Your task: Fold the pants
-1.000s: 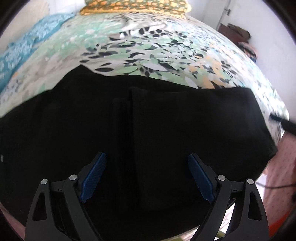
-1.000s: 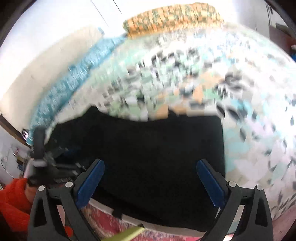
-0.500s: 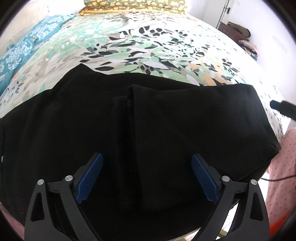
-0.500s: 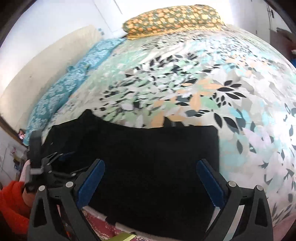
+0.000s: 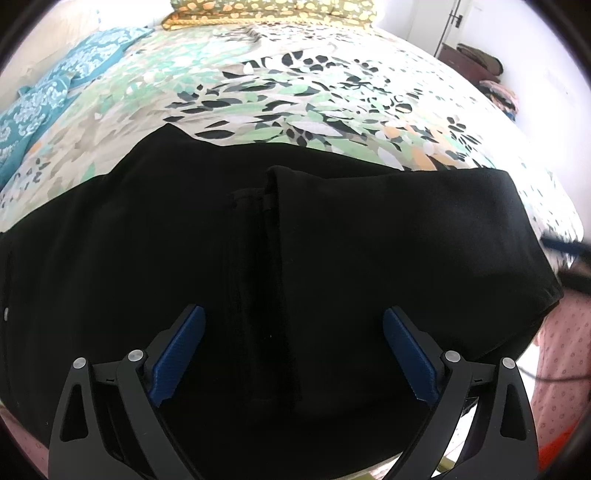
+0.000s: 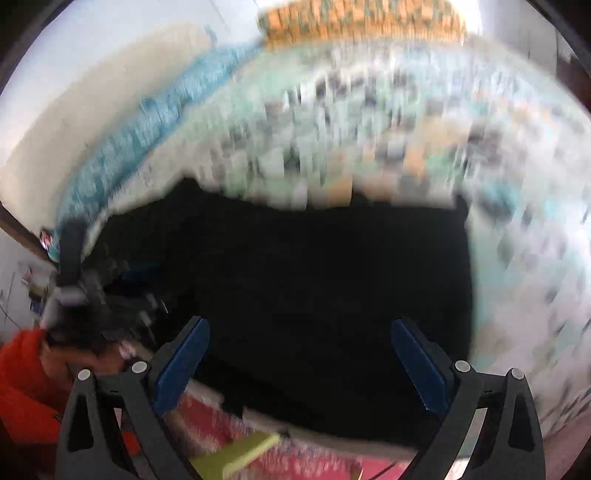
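Black pants (image 5: 332, 251) lie flat along the near edge of a bed, with the right part folded over the middle so a fold edge runs up the centre. My left gripper (image 5: 293, 328) is open and empty just above the pants near that fold. The right wrist view is blurred; the pants (image 6: 314, 277) fill its middle. My right gripper (image 6: 300, 343) is open and empty above the pants' right end. The left gripper shows there at the left (image 6: 110, 288), and the right gripper is a dark blur at the right edge of the left wrist view (image 5: 570, 258).
The bed has a leaf-patterned sheet (image 5: 314, 85), a teal patterned cloth (image 5: 44, 99) along its left side and a yellow-orange pillow (image 5: 273, 11) at the head. Dark furniture (image 5: 476, 62) stands by the far right wall. Red patterned fabric (image 6: 295, 454) hangs below the bed edge.
My left gripper has lifted slightly and shifted, so the pants sit a little lower in its view. My right gripper is moving fast; its view went from sharp to blurred.
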A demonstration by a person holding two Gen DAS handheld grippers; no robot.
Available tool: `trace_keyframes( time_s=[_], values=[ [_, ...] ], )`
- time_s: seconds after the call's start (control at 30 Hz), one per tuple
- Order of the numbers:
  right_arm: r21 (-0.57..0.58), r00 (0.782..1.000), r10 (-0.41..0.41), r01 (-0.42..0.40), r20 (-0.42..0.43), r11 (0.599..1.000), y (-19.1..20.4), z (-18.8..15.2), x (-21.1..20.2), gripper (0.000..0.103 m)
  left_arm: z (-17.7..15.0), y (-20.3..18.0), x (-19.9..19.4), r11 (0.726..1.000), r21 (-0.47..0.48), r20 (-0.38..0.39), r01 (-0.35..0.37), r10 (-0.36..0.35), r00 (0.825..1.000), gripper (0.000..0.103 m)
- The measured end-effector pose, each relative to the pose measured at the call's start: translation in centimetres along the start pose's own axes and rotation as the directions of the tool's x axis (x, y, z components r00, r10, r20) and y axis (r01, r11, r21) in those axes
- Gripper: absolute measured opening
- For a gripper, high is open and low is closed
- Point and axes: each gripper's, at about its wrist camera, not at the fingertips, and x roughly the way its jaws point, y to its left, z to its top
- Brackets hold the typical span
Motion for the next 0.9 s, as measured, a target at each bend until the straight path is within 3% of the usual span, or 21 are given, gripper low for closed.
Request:
trace_keyframes(
  time_s=[0.03,0.1,0.2,0.27,0.33,0.37,0.4,0.43,0.53,0.63,0.7,0.8,0.9],
  values=[
    [0.012,0.999,-0.016,0.016,-0.029,1.0,-0.2,-0.5,0.9,0.099,0.1,0.1,-0.2,1.0,-0.004,-0.011,0.007,-0.008,1.0,0.097],
    [-0.025,0.999,-0.032,0.031,-0.007,0.999,0.2,-0.7,0.7,0.102,0.6,1.6,-1.4,0.998,-0.043,-0.027,0.046,-0.047,0.999,0.096],
    [-0.037,0.999,-0.032,0.031,-0.02,0.999,0.3,-0.2,1.0,0.103,1.2,6.3,-4.7,0.988,-0.146,0.075,0.05,-0.039,0.996,0.096],
    [0.004,1.0,-0.009,0.009,0.0,1.0,-0.3,-0.2,0.9,0.103,1.2,11.6,-5.8,0.957,-0.283,0.074,-0.058,0.082,0.994,0.096],
    [0.033,1.0,0.012,-0.013,0.009,0.999,-0.7,-0.1,0.7,0.103,0.5,16.1,-5.4,0.897,-0.398,-0.016,-0.193,0.203,0.979,0.095],
    [0.042,1.0,0.024,-0.024,0.012,0.999,-0.9,0.1,0.7,0.103,0.2,17.8,-5.0,0.87,-0.416,-0.07,-0.264,0.258,0.964,0.095],
    [0.046,0.999,0.03,-0.03,0.014,0.998,-0.9,0.1,0.8,0.103,-0.2,19.8,-3.9,0.831,-0.383,-0.158,-0.403,0.371,0.915,0.092],
    [0.049,0.999,0.037,-0.037,0.016,0.998,-1.0,0.1,0.7,0.103,-0.4,21.3,-3.0,0.797,-0.342,-0.206,-0.497,0.453,0.867,0.101],
    [0.04,0.999,0.035,-0.035,0.015,0.999,-0.8,-0.1,0.6,0.103,-0.5,24.1,-2.7,0.778,-0.447,-0.2,-0.441,0.394,0.897,0.103],
    [0.025,1.0,0.021,-0.021,0.015,0.999,-0.6,-0.2,0.7,0.103,0.5,23.5,-2.3,0.773,-0.38,-0.184,-0.508,0.475,0.861,0.103],
    [0.006,1.0,0.012,-0.012,0.013,1.0,-0.5,-0.3,0.8,0.103,0.5,23.3,-2.2,0.779,-0.372,-0.169,-0.505,0.478,0.862,0.103],
    [-0.013,1.0,0.001,-0.001,0.008,1.0,-0.3,-0.3,0.9,0.103,0.4,23.9,-3.7,0.788,-0.416,-0.154,-0.453,0.43,0.89,0.1],
    [-0.014,1.0,-0.001,0.002,0.008,1.0,-0.3,-0.3,1.0,0.103,0.2,25.3,-6.9,0.797,-0.512,-0.052,-0.321,0.345,0.937,0.1]
  ],
)
